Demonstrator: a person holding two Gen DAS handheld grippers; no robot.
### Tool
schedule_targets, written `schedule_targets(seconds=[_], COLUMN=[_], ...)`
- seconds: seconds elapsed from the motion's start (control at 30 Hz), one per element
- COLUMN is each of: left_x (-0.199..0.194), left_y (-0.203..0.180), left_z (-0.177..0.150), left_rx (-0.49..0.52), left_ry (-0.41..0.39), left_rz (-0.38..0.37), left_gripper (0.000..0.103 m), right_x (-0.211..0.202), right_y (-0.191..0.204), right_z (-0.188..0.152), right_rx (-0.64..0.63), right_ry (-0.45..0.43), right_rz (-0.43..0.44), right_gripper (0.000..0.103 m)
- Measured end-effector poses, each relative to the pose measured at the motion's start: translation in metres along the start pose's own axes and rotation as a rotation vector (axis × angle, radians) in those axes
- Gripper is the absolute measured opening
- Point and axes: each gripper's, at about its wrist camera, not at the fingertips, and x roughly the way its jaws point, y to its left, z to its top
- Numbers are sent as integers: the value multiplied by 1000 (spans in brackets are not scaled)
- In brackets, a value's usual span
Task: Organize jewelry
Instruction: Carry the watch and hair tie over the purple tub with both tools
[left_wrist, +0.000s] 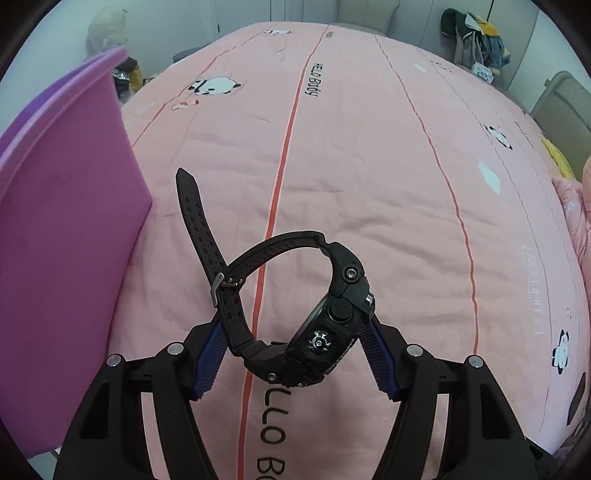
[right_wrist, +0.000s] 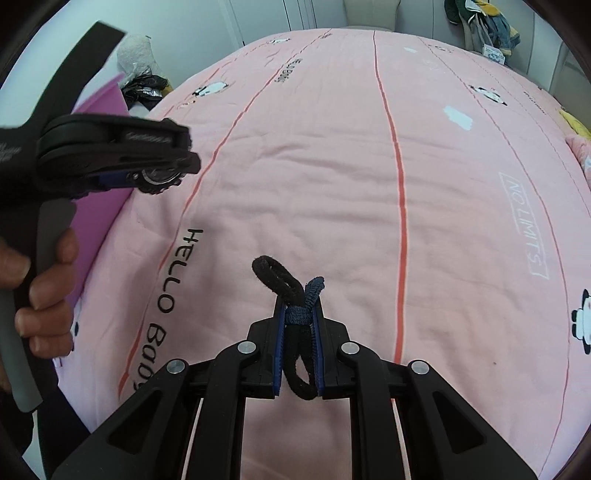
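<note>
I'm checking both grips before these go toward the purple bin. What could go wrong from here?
1. The left gripper holds the black watch by its case near the pad tips; its loose strap hangs free and could snag the purple bin.
2. The right gripper pinches a black hair tie and a navy hair tie together; either might slip out.

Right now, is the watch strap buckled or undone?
Buckled: the watch strap passes through its metal buckle, closing a loop.
</note>
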Motion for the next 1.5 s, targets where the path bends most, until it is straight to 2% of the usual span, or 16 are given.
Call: schedule_targets(seconds=[0.13, 0.47, 0.83, 1.1, 1.3, 1.5], left_x=[-39, -129, -203, -230, -232, -219], left_y=[4, 23, 86, 163, 222, 248], left_z=[-12, -39, -52, -59, -62, -59], left_rx=[-6, -15, -78, -179, -271, -314], left_ry=[-38, -142, -228, -242, -229, -201], left_rz=[-18, -8, 61, 146, 190, 198], left_gripper=[65, 65, 65, 65, 65, 65], right_x=[-27, -92, -130, -130, -116, -90], right_y=[1, 22, 97, 182, 243, 292], right_z=[1, 11, 48, 89, 117, 134], right_rx=[6, -15, -124, -236, -313, -377], right_ry=[-39, -145, -234, -243, -215, -150], right_rz=[-1, 36, 145, 264, 337, 371], right_gripper=[13, 13, 13, 13, 13, 13])
